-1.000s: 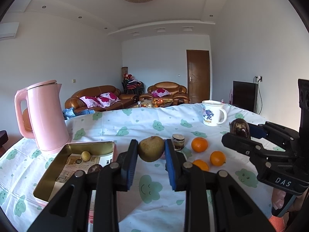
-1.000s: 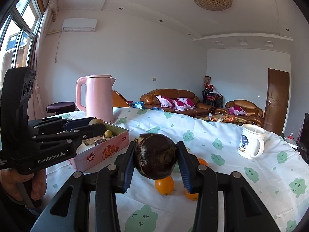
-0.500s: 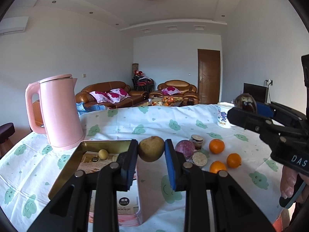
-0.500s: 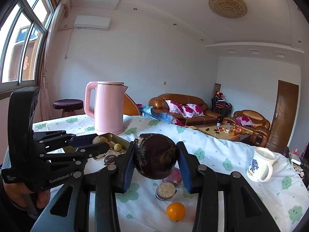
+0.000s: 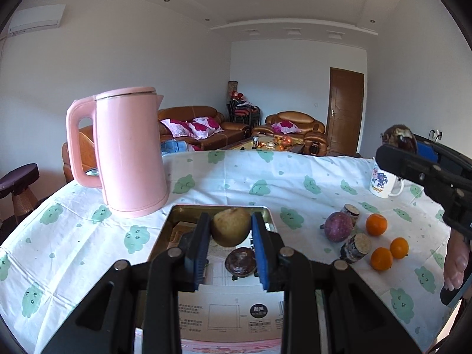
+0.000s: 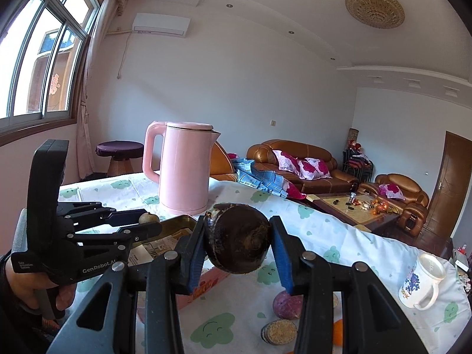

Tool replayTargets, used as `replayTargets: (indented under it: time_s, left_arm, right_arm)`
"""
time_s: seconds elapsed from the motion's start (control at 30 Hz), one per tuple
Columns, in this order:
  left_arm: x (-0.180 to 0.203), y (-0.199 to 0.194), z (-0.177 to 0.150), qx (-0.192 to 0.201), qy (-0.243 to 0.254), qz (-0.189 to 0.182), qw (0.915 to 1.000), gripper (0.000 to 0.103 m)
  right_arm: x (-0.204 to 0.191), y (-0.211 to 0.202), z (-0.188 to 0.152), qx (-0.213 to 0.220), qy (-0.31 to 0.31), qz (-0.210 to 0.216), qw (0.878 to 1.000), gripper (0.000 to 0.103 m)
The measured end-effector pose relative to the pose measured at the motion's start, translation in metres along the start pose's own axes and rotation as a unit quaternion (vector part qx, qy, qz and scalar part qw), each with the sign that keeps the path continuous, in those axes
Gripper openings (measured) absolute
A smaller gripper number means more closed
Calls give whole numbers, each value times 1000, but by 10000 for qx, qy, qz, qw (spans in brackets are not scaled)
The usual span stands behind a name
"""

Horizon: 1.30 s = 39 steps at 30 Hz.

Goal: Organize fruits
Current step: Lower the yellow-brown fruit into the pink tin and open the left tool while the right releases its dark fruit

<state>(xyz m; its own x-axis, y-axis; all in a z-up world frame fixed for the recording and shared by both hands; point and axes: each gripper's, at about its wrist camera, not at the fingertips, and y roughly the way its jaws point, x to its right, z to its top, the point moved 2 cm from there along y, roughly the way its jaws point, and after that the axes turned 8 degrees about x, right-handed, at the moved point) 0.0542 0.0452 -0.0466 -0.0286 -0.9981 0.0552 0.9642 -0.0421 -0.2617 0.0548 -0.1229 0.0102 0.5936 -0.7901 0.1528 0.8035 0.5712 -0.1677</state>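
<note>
Now carried over the tin (image 5: 267,215), pear (image 5: 231,226) clamped in left jaws; dark fruit (image 6: 238,242) clamped in right; release pending.

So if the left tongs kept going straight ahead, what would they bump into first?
Probably the far wall of the gold tin: the left tongs, shut on a brownish pear, point over it. If they are higher than they look, the pink kettle stands beyond, off to the left.

A home living room: brown leather sofas (image 6: 301,163) with floral cushions, coffee table (image 6: 351,209), wall air conditioner (image 6: 160,25).
</note>
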Motion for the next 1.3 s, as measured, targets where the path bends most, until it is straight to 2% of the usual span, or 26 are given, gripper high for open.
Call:
replayTargets:
  time_s: [0.17,0.57,1.3]
  left_arm:
    - [-25,17,-5,-368,-292,-8,9989,29]
    - [-40,36,-23,-827,-236,55,9963,29]
    - [-43,53,-35,-1338,-158,101,9908,29]
  right_arm:
    - [-17,27,-3,-193,-35,213,9996,43]
    - [-58,81,-40,-885,-21,713,9935,43]
    - [-70,97,-65,-1361,37,980,9858,43]
